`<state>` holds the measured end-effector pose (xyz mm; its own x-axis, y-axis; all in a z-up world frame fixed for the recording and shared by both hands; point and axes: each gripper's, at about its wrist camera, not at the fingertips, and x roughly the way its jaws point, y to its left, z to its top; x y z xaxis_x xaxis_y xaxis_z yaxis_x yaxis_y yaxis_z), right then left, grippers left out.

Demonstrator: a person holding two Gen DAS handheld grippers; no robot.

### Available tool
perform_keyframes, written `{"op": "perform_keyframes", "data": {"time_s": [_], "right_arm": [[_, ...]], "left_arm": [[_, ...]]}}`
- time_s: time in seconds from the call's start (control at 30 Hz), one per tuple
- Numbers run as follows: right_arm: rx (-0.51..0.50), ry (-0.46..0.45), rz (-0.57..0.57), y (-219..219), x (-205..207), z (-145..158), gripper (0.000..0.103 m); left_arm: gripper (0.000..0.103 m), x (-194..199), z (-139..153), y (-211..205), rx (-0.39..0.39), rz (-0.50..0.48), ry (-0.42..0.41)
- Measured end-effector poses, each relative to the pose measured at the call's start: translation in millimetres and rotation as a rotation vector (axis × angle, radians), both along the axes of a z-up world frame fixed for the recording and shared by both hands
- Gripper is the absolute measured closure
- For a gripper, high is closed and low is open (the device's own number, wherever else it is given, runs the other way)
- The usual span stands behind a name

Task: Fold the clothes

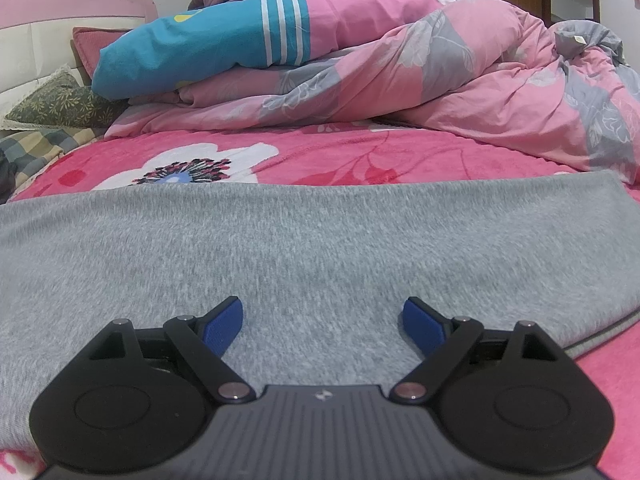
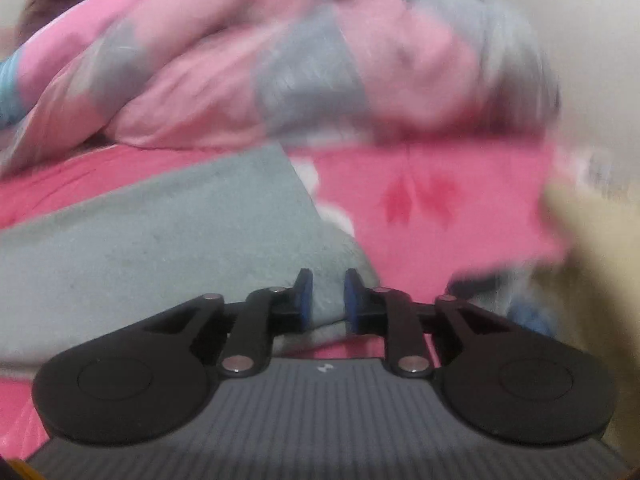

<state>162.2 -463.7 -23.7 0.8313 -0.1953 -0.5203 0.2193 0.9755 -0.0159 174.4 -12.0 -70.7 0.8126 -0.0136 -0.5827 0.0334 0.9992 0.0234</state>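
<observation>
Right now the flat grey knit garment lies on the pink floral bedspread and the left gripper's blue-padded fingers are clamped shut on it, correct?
Not quite. The flat grey knit garment does lie on the pink floral bedspread, but the left gripper has its blue-padded fingers spread wide apart above the cloth, gripping nothing. The left wrist view shows it.

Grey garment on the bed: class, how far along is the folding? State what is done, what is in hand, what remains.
Done: the grey garment lies spread flat on the pink floral blanket. In hand: nothing visibly gripped; the left claw hangs wide open over it, and the right claw stands narrowly parted at its corner. Left: no finished folded bundle shows, so the folding remains.
</observation>
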Motion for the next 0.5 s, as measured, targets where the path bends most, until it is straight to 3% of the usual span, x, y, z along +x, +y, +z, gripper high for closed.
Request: {"op": "perform_keyframes", "data": {"time_s": [0.1, 0.17, 0.2, 0.27, 0.4, 0.5], "right_arm": [[0.137, -0.056, 0.193, 21, 0, 6, 0.077], [0.172, -0.002, 0.329, 38, 8, -11, 0.067], [0.161, 0.02, 0.341, 42, 6, -19, 0.059], [0.141, 0.063, 0.363, 48, 2, -34, 0.059], [0.094, 0.127, 0.289, 54, -21, -11, 0.057], [0.038, 0.098, 0.344, 78, -27, 2, 0.056]], "left_arm": [[0.014, 0, 0, -2, 0.013, 0.002, 0.002], [0.013, 0, 0, -1, 0.008, 0.003, 0.002], [0.013, -1, 0, -1, 0.002, 0.002, 0.002], [0.013, -1, 0, 1, -0.008, 0.001, 0.001], [0.012, 0, -1, 1, -0.012, -0.003, 0.001], [0.012, 0, -1, 1, -0.01, -0.003, 0.001]]}}
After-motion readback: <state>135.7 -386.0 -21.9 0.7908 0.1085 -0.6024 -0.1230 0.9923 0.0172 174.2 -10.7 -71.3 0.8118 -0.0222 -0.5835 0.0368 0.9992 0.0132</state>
